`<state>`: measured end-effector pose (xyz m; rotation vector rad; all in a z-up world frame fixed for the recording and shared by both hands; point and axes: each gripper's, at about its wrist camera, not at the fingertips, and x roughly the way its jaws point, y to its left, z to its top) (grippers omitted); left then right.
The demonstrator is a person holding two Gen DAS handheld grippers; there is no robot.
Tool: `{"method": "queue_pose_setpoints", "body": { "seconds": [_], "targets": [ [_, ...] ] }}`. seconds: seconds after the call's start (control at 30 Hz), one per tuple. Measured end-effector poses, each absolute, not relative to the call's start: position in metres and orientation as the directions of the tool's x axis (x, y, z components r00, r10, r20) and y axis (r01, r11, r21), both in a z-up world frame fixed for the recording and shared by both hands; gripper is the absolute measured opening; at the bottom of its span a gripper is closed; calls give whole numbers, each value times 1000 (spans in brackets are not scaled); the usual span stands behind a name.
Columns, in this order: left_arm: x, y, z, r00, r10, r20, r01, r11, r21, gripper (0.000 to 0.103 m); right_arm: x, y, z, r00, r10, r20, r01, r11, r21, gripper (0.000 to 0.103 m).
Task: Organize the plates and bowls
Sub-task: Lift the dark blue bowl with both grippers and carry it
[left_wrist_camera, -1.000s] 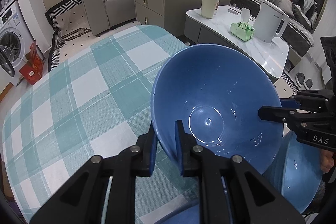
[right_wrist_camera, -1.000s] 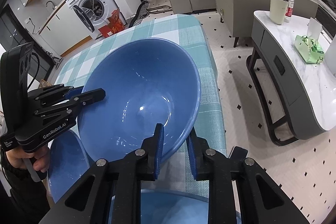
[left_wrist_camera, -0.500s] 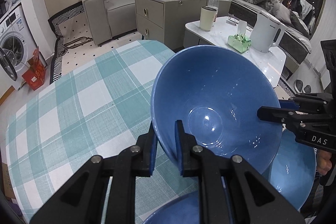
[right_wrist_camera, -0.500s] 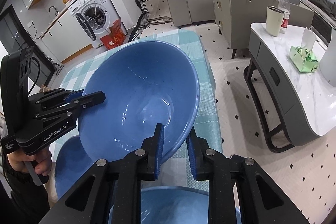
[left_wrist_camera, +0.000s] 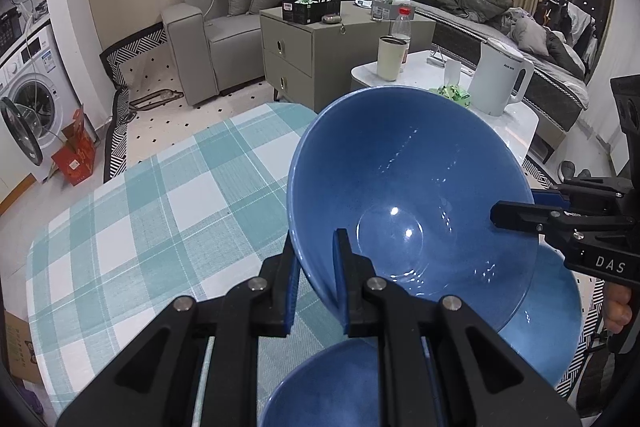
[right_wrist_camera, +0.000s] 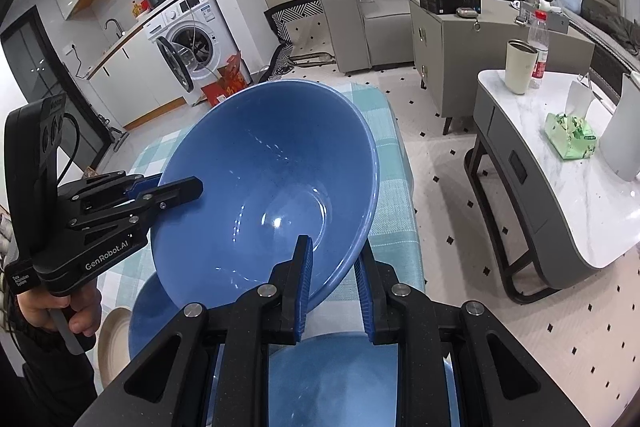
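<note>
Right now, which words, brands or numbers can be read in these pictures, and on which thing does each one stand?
"DAS": on the right gripper.
"GenRobot.AI": on the left gripper; a small label below it is too small to read.
Kettle brand: blurred.
Washing machine stickers: unreadable.

You hold the tilted bowl above the surface, your left tool on its near rim and your right tool on the opposite rim. Two more bowls lie below it. Behind the surface stands a cabinet, with the sofa behind that.
</note>
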<state>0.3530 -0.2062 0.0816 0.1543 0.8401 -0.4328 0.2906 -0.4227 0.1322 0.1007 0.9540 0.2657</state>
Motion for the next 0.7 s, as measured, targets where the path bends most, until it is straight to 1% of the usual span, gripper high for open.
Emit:
{"method": "queue_pose_setpoints", "body": {
  "seconds": [0.7],
  "targets": [
    [296,-183,114,649,-306,-696,413,910,-15,14,242,-406,171,595,310,-742,-248,949,197,21]
  ]
}}
